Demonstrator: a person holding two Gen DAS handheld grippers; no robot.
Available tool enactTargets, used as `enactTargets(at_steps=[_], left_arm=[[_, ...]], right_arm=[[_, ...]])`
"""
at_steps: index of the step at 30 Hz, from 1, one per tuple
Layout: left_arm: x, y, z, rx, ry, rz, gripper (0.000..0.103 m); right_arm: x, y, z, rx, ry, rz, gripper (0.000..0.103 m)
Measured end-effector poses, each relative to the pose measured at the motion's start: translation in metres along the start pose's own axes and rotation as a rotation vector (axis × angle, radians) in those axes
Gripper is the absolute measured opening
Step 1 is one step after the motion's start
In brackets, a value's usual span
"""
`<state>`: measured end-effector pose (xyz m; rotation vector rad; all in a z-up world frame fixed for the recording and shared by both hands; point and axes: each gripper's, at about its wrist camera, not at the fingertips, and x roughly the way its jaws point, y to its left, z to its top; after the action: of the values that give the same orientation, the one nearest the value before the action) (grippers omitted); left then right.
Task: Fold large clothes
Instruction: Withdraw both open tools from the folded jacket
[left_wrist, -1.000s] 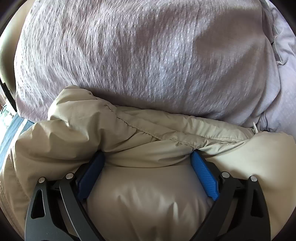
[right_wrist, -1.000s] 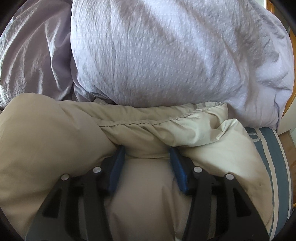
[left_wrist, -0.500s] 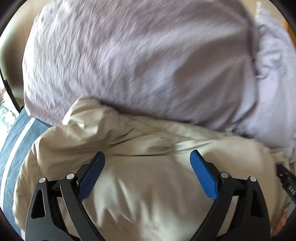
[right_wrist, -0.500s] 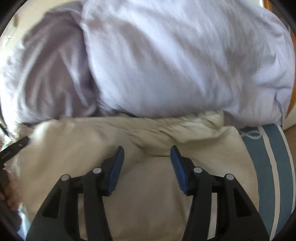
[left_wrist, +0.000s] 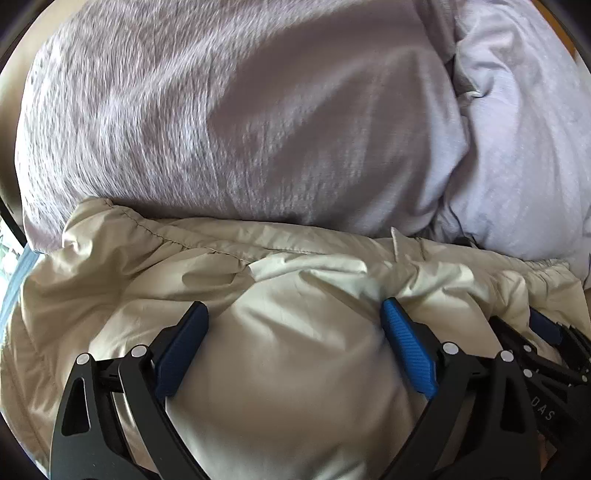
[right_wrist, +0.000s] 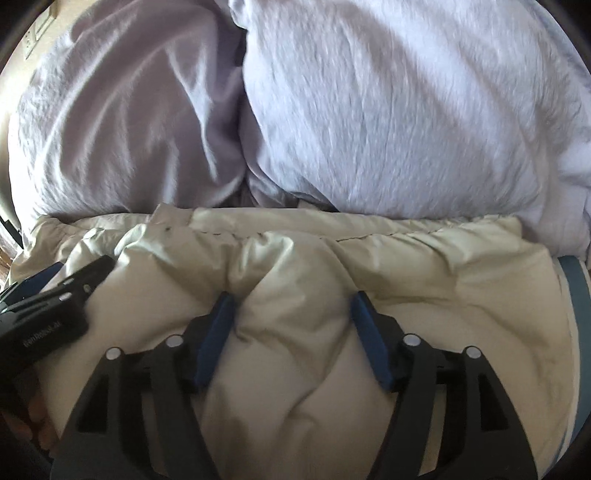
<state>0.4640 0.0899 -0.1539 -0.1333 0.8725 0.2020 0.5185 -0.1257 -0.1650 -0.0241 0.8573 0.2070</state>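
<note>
Both grippers back down on the jacket (left_wrist: 295, 369) at the bed's head edge, against the pillows (left_wrist: 221, 122). They'd lifted clear a moment ago. Left gripper (left_wrist: 293, 343) wide, right gripper (right_wrist: 291, 332) narrower, both pressing puffy fabric (not clamped). Looks like flattening the fold.

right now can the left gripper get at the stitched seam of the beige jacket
Probably yes: the left gripper is open and pressed into the beige jacket, and the stitched seam lies exposed just ahead, before the lilac pillow.
</note>
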Motion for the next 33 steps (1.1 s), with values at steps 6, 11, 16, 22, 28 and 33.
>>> enactTargets(at_steps=[6, 11, 16, 22, 28, 33], left_arm=[[0.024, 0.002, -0.006, -0.013, 0.006, -0.008, 0.097], [0.027, 0.003, -0.011, -0.013, 0.006, -0.007, 0.098], [0.036, 0.003, -0.009, -0.011, 0.007, -0.006, 0.099], [0.033, 0.002, -0.011, -0.012, 0.026, -0.019, 0.099], [-0.004, 0.034, -0.011, -0.017, 0.048, -0.072, 0.098], [-0.036, 0.094, -0.022, -0.062, 0.045, -0.03, 0.098]], right_arm=[[0.023, 0.003, -0.001, 0.001, -0.006, -0.002, 0.069], [0.04, 0.003, -0.002, 0.001, -0.012, -0.005, 0.071], [0.049, 0.003, -0.005, -0.003, -0.015, -0.007, 0.072], [0.055, 0.005, -0.005, -0.011, 0.015, 0.003, 0.073], [0.001, -0.03, -0.007, 0.04, 0.064, 0.059, 0.078], [-0.039, -0.08, -0.026, 0.113, 0.074, 0.006, 0.082]])
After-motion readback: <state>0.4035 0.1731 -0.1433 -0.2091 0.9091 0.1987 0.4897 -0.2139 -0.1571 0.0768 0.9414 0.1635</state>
